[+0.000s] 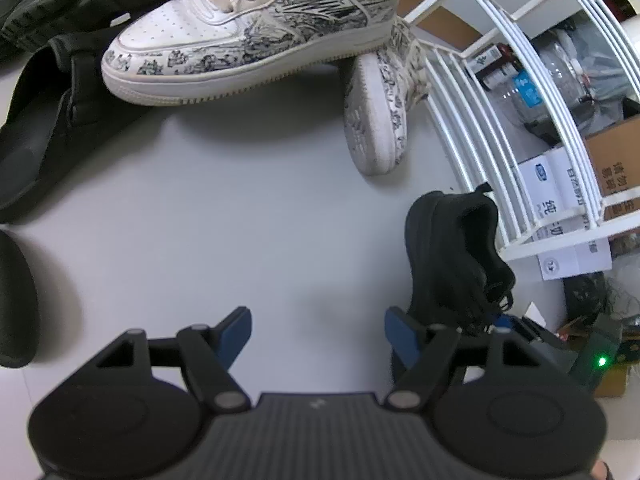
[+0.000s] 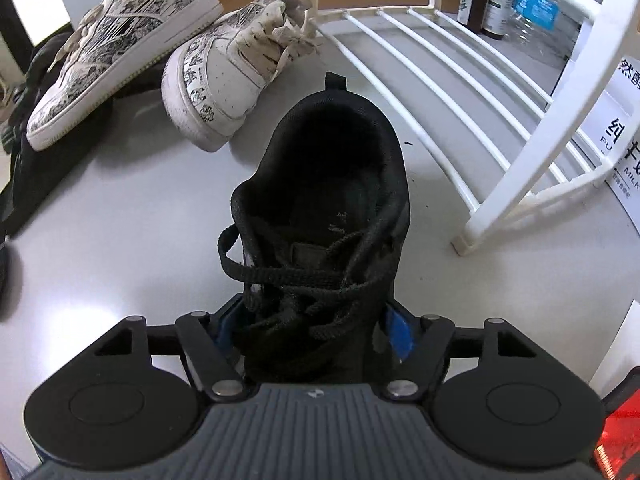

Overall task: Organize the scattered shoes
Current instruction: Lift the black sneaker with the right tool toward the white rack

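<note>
A black lace-up sneaker (image 2: 328,208) stands on the grey table, heel pointing away from me. My right gripper (image 2: 312,332) is shut on its laced front, a blue pad against each side. In the left wrist view the same sneaker (image 1: 452,252) stands at the right beside the white rack (image 1: 500,128). My left gripper (image 1: 318,328) hangs open over bare table with nothing between its fingers. Two white sneakers with black ink prints lie further back: one (image 1: 248,32) rests tilted on dark footwear, the other (image 1: 380,112) lies tipped on its side against the rack.
Black slide sandals (image 1: 44,132) lie in a pile at the left. The white slatted rack (image 2: 440,64) stands at the right with its low shelf bare. Brown bottles (image 2: 486,0), a water bottle (image 1: 560,76) and a cardboard box (image 1: 616,160) sit behind it.
</note>
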The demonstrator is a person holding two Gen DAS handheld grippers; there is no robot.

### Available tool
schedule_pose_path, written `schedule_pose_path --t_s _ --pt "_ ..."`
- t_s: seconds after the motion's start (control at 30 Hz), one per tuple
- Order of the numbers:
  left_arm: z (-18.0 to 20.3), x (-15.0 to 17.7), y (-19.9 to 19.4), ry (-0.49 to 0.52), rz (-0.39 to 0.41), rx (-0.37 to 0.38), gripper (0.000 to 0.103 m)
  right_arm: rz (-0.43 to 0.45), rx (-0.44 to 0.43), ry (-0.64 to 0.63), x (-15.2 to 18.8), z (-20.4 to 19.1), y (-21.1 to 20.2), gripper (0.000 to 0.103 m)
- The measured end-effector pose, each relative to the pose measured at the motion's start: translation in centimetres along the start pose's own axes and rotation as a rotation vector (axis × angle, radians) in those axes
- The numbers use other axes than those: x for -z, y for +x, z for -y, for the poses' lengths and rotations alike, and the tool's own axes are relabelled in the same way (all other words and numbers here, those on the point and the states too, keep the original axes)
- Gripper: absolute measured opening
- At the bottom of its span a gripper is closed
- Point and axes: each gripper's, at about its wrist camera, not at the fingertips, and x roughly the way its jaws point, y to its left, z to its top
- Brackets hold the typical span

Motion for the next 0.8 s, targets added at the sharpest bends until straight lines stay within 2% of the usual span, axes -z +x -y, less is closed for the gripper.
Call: schedule_pose_path --t_s 0.27,0.47,0.73,0.8 --pt "0.1 0.1 0.5 0.002 -0.011 -0.007 0.076 0.006 -0.011 -0.037 1.2 1.6 -0.5 0.074" --pt "0.5 0.2 0.8 0.005 -0.014 -0.007 0.076 -0.019 -0.054 -0.116 1.0 2.4 -0.6 0.073" --pt "1.0 0.1 1.2 0.011 -0.018 -0.010 0.076 -0.013 -0.038 -0.210 0.5 2.7 -0.4 0.072" --pt "1.1 0.1 1.3 0.007 -0.017 -0.012 0.076 -0.017 -0.021 -0.200 0.3 2.9 -0.4 0.077"
